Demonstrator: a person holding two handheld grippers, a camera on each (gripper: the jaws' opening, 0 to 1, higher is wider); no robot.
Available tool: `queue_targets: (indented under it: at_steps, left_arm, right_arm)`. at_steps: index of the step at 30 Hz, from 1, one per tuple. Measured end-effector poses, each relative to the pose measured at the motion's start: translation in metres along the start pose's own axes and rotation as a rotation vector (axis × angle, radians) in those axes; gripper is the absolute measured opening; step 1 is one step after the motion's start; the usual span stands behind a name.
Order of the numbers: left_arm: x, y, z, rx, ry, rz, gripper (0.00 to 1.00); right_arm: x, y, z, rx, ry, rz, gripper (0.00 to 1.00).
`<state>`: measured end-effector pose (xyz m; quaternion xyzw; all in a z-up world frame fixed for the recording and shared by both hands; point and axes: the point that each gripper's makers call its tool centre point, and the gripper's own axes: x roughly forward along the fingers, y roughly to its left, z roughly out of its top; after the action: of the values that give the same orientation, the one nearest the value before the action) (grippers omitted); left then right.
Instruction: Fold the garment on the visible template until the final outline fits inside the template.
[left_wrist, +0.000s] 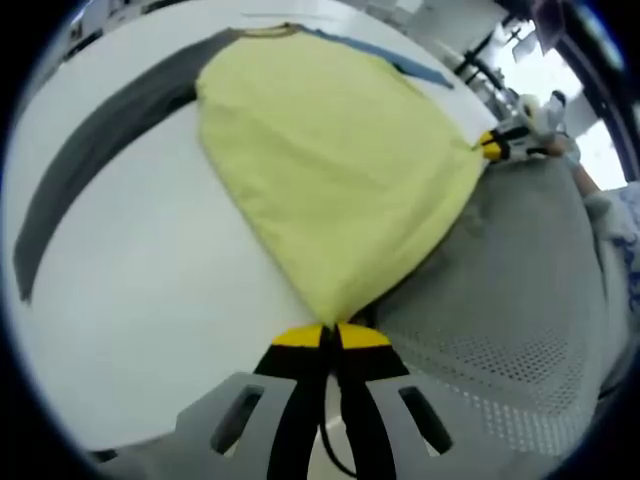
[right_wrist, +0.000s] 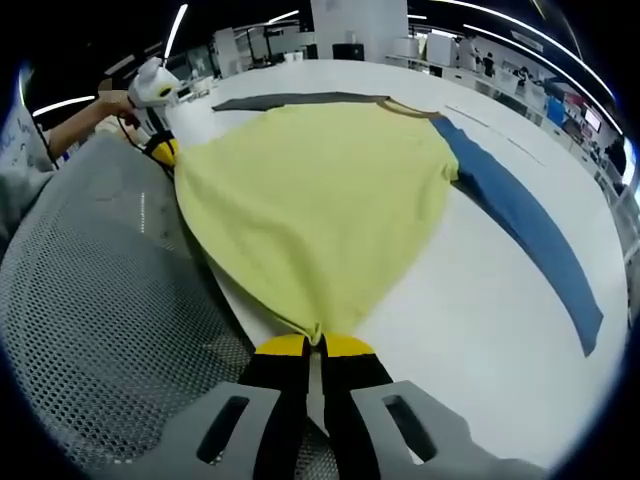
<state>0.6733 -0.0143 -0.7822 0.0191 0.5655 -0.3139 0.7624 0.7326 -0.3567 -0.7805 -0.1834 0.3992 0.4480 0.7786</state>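
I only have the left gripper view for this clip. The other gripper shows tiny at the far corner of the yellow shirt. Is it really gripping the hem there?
Observer: Yes. In the right gripper view the right gripper has its jaws shut on a hem corner of the yellow shirt, with the fabric gathered to a point between the tips.
Operator: And the blue sleeve? I get just a sliver of it.
Observer: The blue sleeve lies stretched out flat on the white table, running away from the shirt's body, not yet folded in.
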Motion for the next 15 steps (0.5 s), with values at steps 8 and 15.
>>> queue_targets:
  at_steps: [8,15]
  left_arm:
    - [-0.0003,0.0000,-0.0002,-0.023,-0.013,-0.012,0.00]
    - [0.0002,-0.0008,0.0005,0.005,0.001,0.008,0.00]
  right_arm:
    - [0.0009,-0.0010,-0.0009,0.017,-0.016,0.000,0.04]
    - [0.0000,-0.0006,-0.0007,0.049,-0.043,0.010,0.05]
